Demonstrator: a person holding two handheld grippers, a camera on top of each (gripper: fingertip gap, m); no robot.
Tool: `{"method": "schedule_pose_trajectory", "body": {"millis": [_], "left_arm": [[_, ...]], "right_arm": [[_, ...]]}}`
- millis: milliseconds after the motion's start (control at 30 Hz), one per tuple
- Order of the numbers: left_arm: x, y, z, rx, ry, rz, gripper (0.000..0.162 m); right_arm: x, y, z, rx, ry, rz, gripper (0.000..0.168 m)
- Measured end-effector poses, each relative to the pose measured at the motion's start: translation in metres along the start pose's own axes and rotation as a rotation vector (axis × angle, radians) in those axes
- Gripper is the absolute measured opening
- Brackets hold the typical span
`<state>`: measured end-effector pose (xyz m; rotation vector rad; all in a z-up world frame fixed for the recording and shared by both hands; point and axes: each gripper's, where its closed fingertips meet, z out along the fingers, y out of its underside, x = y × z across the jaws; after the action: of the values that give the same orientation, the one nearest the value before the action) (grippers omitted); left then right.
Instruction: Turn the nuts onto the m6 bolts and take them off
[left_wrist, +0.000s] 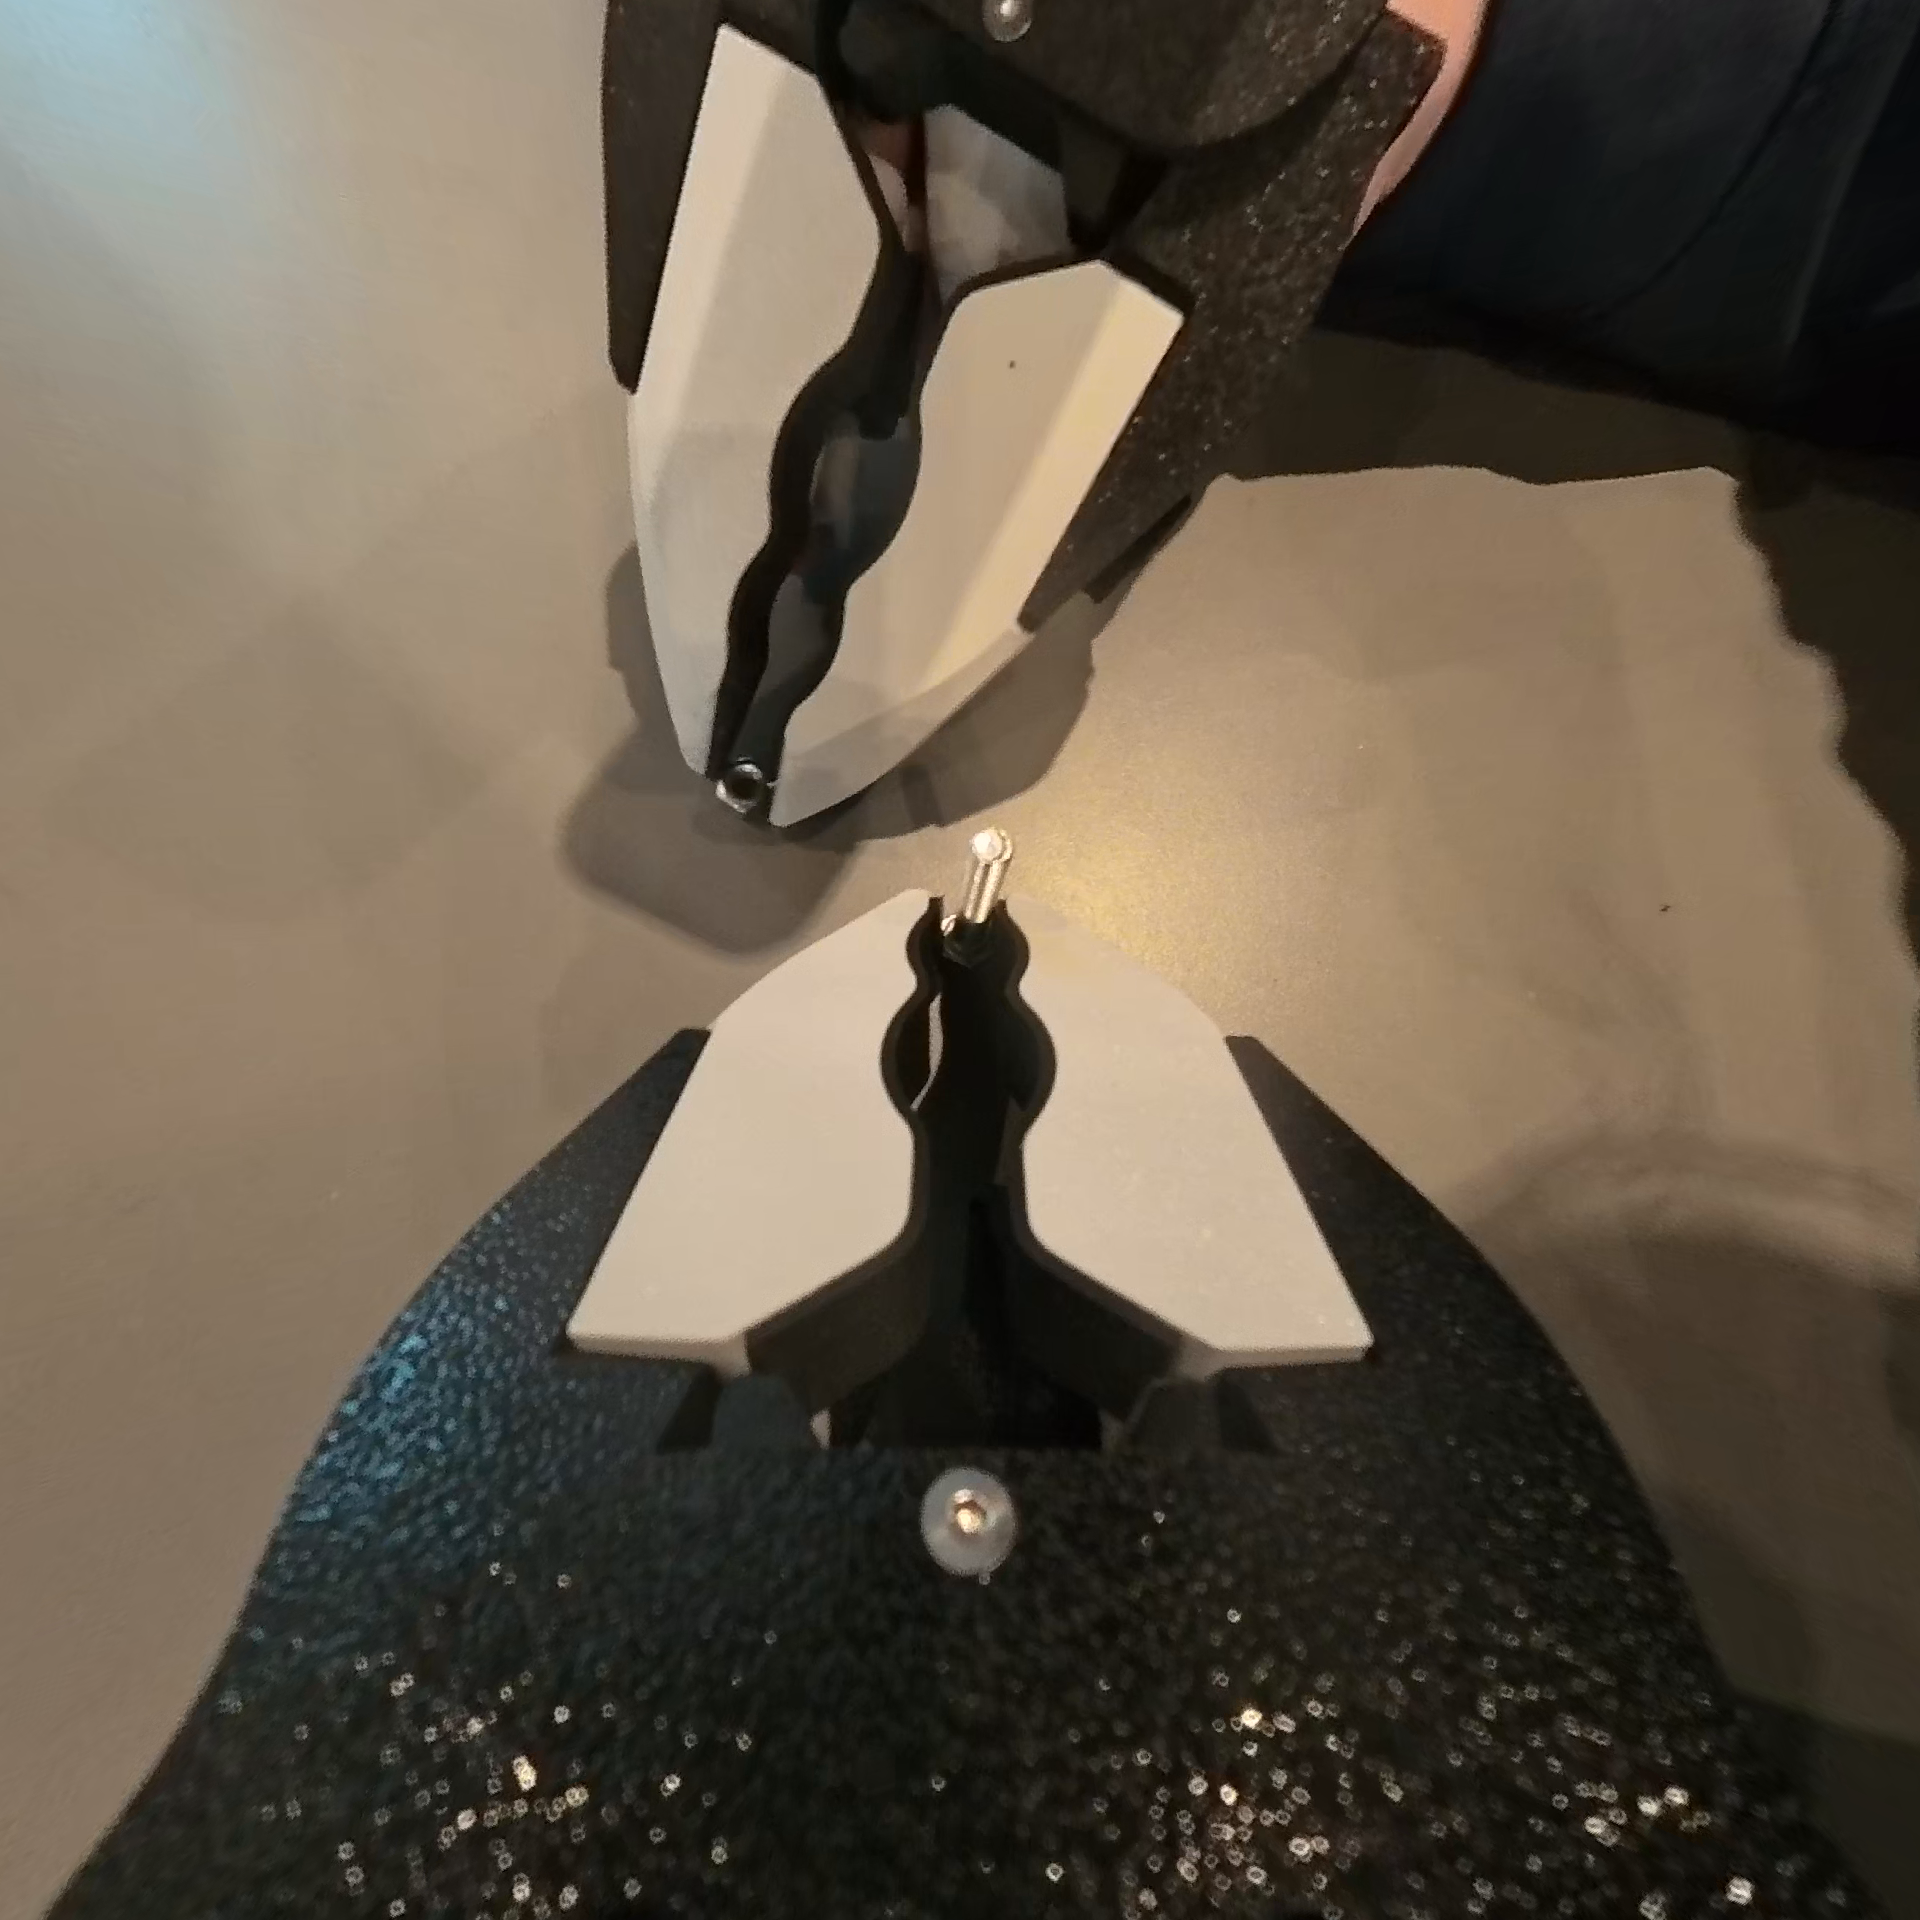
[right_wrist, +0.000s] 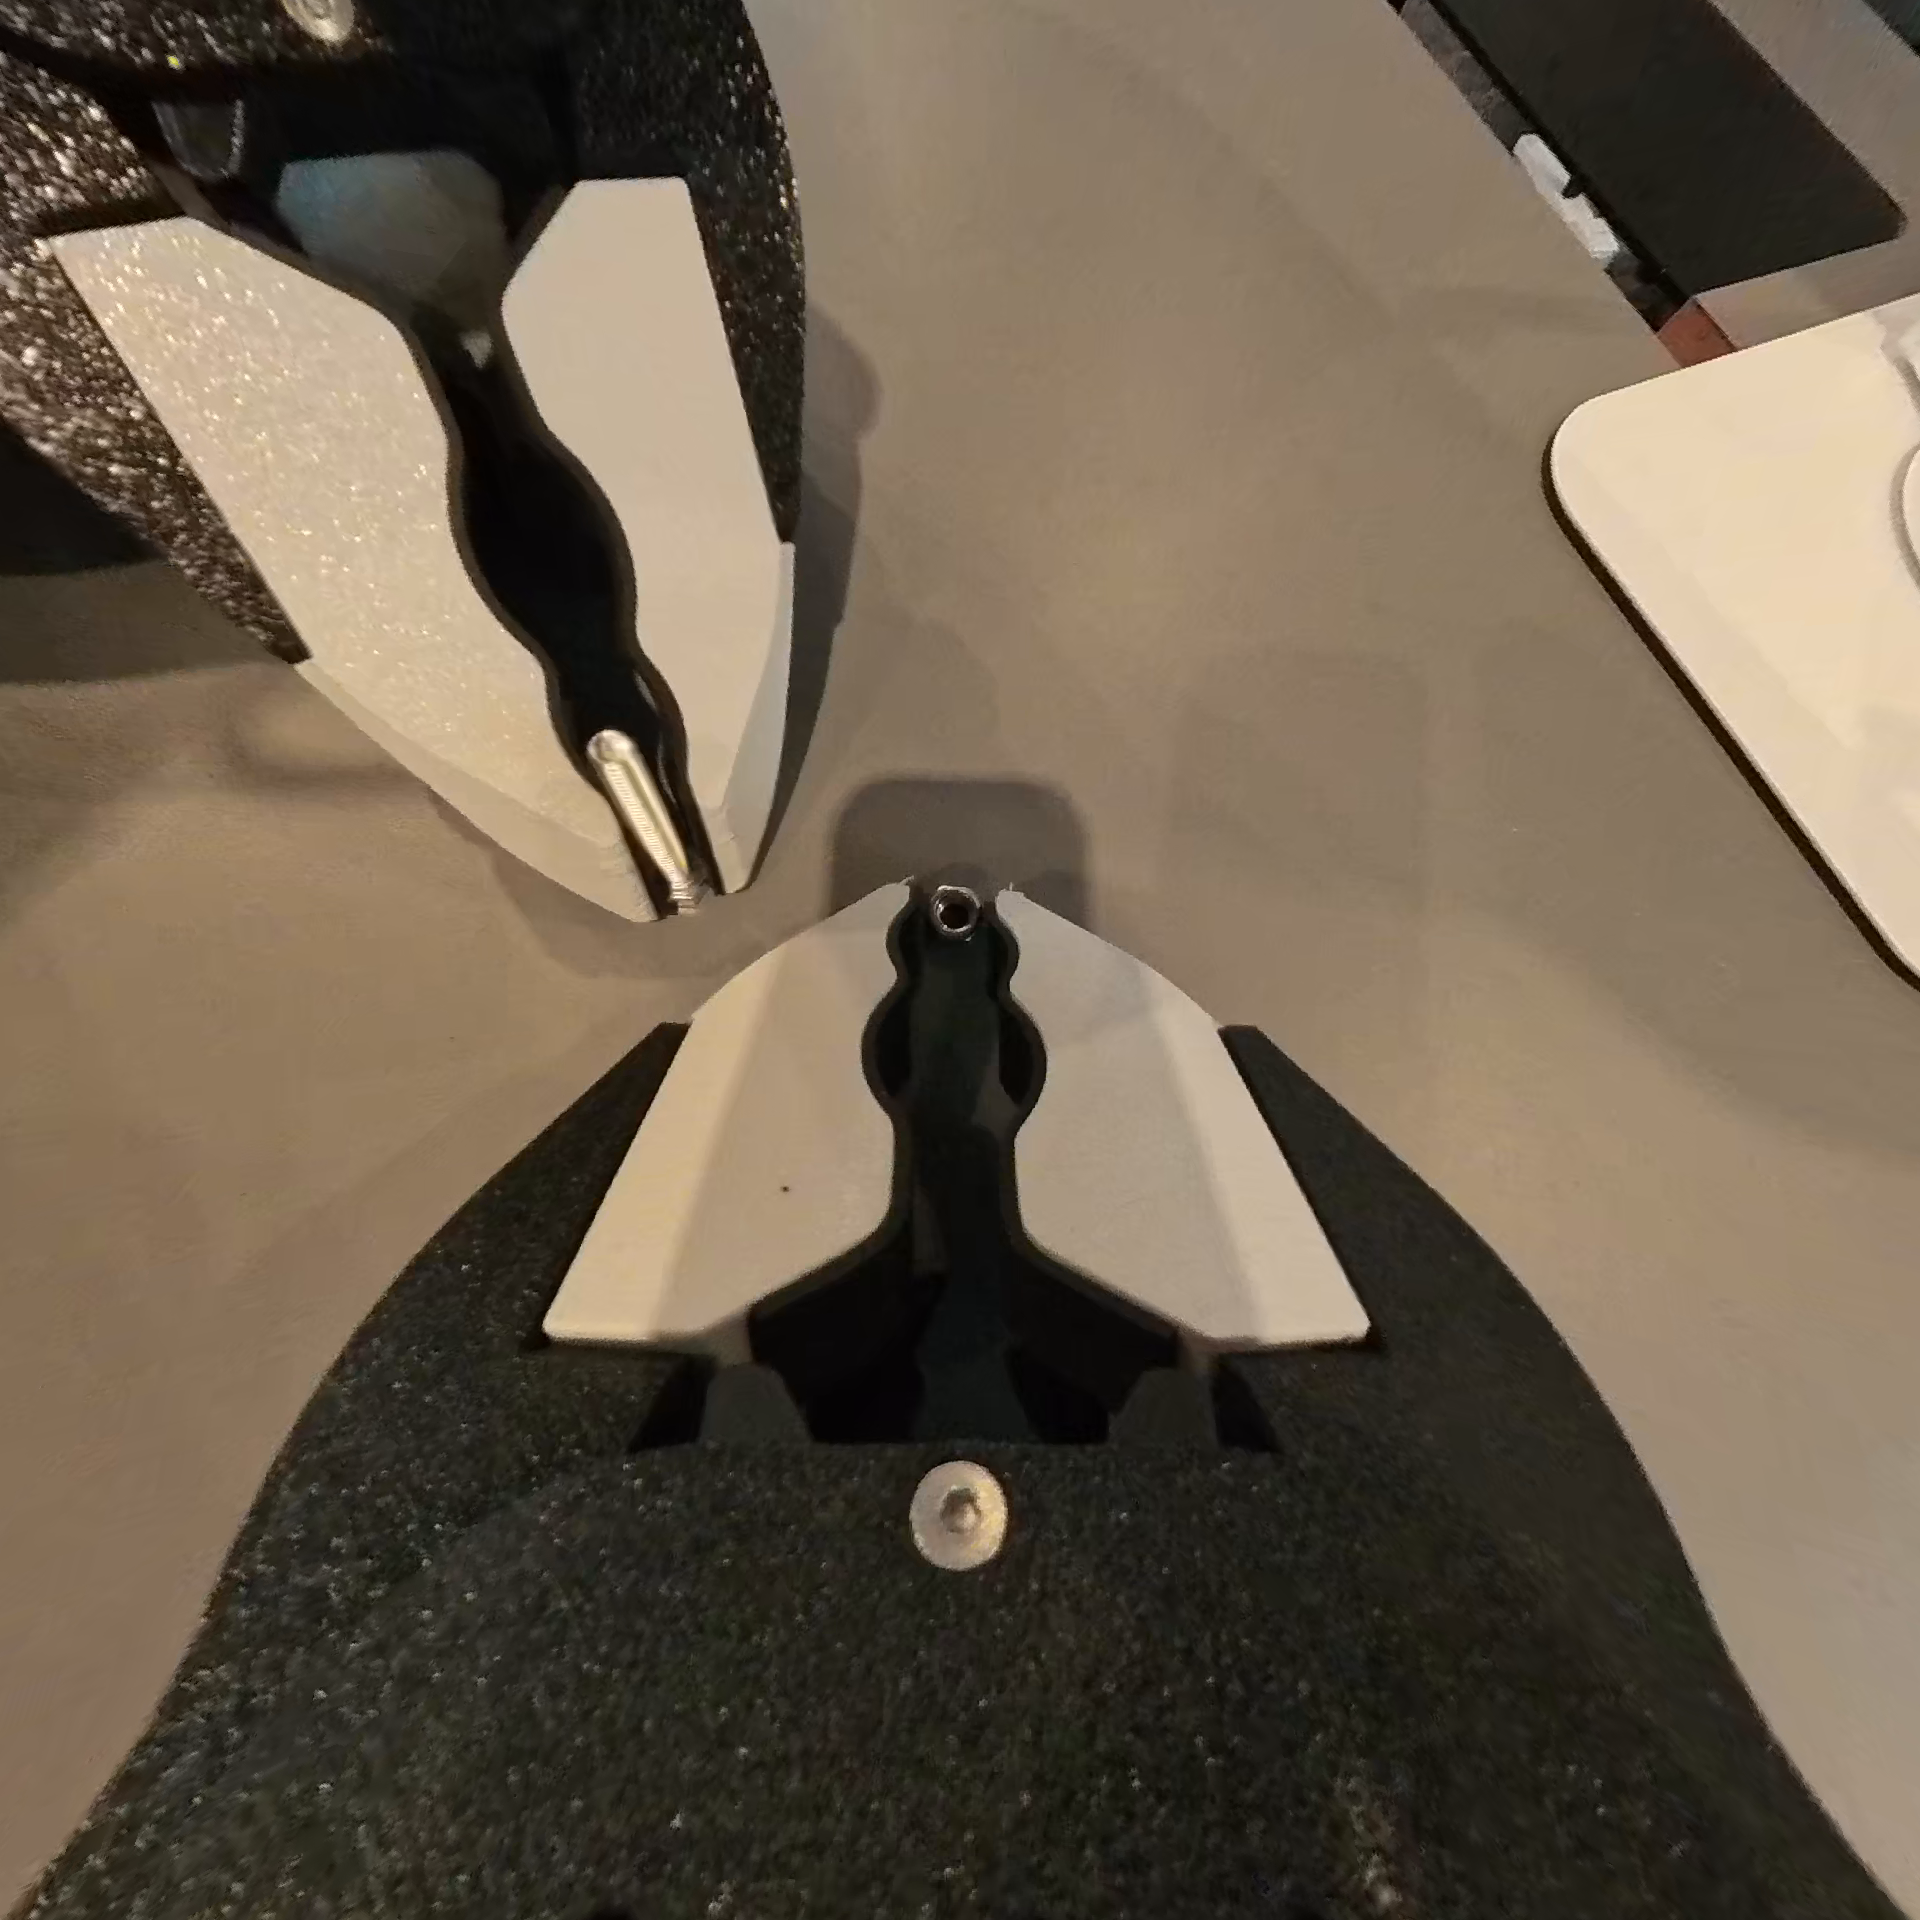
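The left gripper (left_wrist: 961, 920) is clamped on a silver bolt (left_wrist: 977, 883), which juts past its fingertips above the grey worktop (left_wrist: 260, 727). Just beyond, tip to tip but apart, the right gripper (right_wrist: 951, 909) pinches a small nut (right_wrist: 951, 916). A white board (right_wrist: 1766, 582) lies toward the worktop's far right edge.

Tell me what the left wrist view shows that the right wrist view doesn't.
Left wrist view only: a person's dark sleeve at the upper right.

Right wrist view only: a white board and a dark box on the table.

Both: the left gripper shut on the bolt, the right gripper shut on the nut, not yet joined.
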<state>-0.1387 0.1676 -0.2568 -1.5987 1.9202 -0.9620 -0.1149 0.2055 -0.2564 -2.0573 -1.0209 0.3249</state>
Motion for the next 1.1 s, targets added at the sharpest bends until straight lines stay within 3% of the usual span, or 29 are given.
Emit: {"method": "schedule_pose_trajectory", "body": {"millis": [200, 333, 1100], "left_arm": [[0.0, 0.0, 0.0, -0.002, -0.013, 0.025, 0.009], [0.0, 0.0, 0.001, -0.003, -0.025, 0.053, 0.008], [0.0, 0.0, 0.001, -0.004, -0.028, 0.056, 0.009]], "right_arm": [[-0.024, -0.035, -0.023, 0.175, -0.14, -0.039, 0.01], [-0.041, -0.044, -0.032, 0.171, -0.229, -0.071, 0.01], [-0.045, -0.039, -0.026, 0.008, -0.135, -0.163, 0.011]]}}
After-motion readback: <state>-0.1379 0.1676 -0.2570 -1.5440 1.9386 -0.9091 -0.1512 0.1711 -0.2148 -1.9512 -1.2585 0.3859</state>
